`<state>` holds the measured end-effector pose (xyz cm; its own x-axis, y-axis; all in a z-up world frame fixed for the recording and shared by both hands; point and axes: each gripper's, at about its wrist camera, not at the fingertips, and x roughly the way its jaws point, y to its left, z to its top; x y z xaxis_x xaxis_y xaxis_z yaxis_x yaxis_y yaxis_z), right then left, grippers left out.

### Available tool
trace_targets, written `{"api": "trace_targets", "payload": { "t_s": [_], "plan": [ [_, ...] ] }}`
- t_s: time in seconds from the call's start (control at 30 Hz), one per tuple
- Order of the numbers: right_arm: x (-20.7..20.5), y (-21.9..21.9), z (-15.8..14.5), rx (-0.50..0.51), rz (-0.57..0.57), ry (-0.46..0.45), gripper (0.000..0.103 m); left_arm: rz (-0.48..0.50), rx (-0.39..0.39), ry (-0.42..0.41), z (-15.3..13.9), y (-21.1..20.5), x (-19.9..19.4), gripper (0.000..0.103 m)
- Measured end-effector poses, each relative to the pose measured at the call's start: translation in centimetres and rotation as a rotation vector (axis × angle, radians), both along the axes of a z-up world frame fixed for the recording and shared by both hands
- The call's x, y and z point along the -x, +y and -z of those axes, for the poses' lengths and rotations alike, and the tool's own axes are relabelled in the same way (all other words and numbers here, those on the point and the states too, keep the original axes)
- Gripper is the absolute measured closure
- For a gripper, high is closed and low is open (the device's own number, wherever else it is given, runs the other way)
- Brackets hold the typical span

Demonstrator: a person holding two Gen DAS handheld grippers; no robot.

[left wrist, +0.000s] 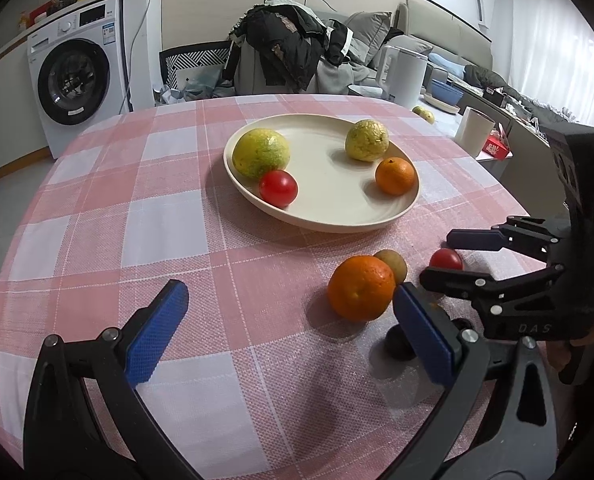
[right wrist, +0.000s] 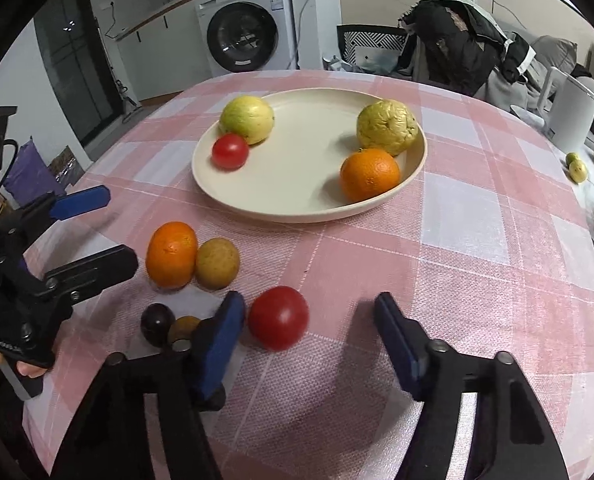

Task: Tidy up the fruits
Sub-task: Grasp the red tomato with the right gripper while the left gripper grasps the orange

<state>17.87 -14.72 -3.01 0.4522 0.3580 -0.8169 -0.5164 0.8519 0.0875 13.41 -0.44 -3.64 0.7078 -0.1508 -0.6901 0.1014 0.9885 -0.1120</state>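
In the right wrist view the right gripper hangs low over the checked worktop, jaws spread wide, with a loose red tomato lying low in the frame just inside the left jaw. It looks smooth, round and soft-skinned, so it probably rolls at a nudge and bruises under a hard squeeze; a light pinch across its widest middle seems safest. In the left wrist view the left gripper is likewise spread, empty, with a loose orange at lower right just beside its right jaw, firmer and dimpled, likely easier to grip. The cream plate at frame centre already carries four fruits.
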Motion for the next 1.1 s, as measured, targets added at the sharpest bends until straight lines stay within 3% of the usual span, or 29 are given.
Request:
{"api": "trace_targets", "payload": {
  "t_s": [0.17,0.47,0.87,1.1],
  "plan": [
    [0.4,-0.2,-0.1,-0.010,-0.023,0.004,0.055,0.007,0.000,0.002,0.1,-0.1,0.0,0.001],
    [0.8,-0.4,-0.1,-0.029,-0.040,0.007,0.074,0.002,0.000,0.005,0.1,0.0,0.1,0.001],
    [1.6,-0.6,-1.5,-0.074,-0.067,-0.034,0.075,0.039,0.024,0.083,1.3,-0.5,-1.1,0.001],
    [1.8,-0.4,-1.8,-0.081,-0.077,-0.040,0.075,0.063,0.092,0.108,1.5,-0.9,-2.3,0.005]
  ]
}}
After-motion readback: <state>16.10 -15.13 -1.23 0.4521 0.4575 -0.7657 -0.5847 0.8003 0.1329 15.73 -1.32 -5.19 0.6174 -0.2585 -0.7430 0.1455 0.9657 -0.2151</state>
